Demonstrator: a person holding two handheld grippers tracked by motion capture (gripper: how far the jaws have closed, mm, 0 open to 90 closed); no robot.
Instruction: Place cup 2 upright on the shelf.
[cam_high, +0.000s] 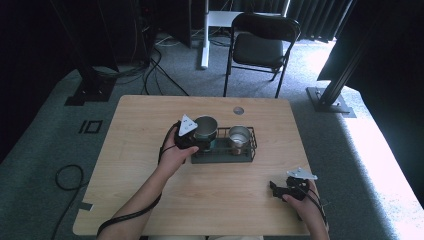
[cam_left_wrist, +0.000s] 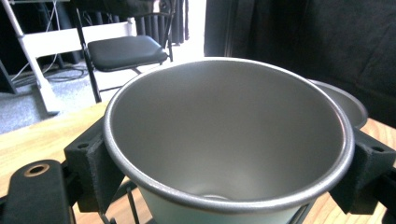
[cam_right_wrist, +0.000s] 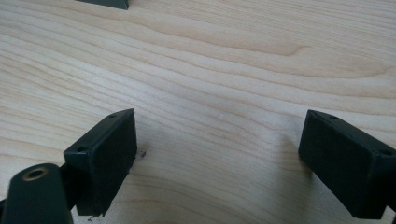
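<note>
A steel cup (cam_high: 205, 127) with a pale green outside is held over the left end of a black wire rack (cam_high: 250, 147). My left gripper (cam_high: 192, 143) is shut on it; in the left gripper view the cup (cam_left_wrist: 224, 140) sits between both jaws, which press its sides. A second steel cup (cam_high: 239, 135) stands in the rack's right half, and its rim (cam_left_wrist: 345, 102) peeks out behind the held cup. My right gripper (cam_high: 276, 189) rests low over the table's front right, open, with bare wood (cam_right_wrist: 219, 116) between its jaws.
The wooden table (cam_high: 150, 190) has a round cable hole (cam_high: 238, 110) near its far edge. A black folding chair (cam_high: 260, 45) stands beyond the table, with a white desk leg (cam_high: 204, 35) to its left. Cables lie on the grey carpet.
</note>
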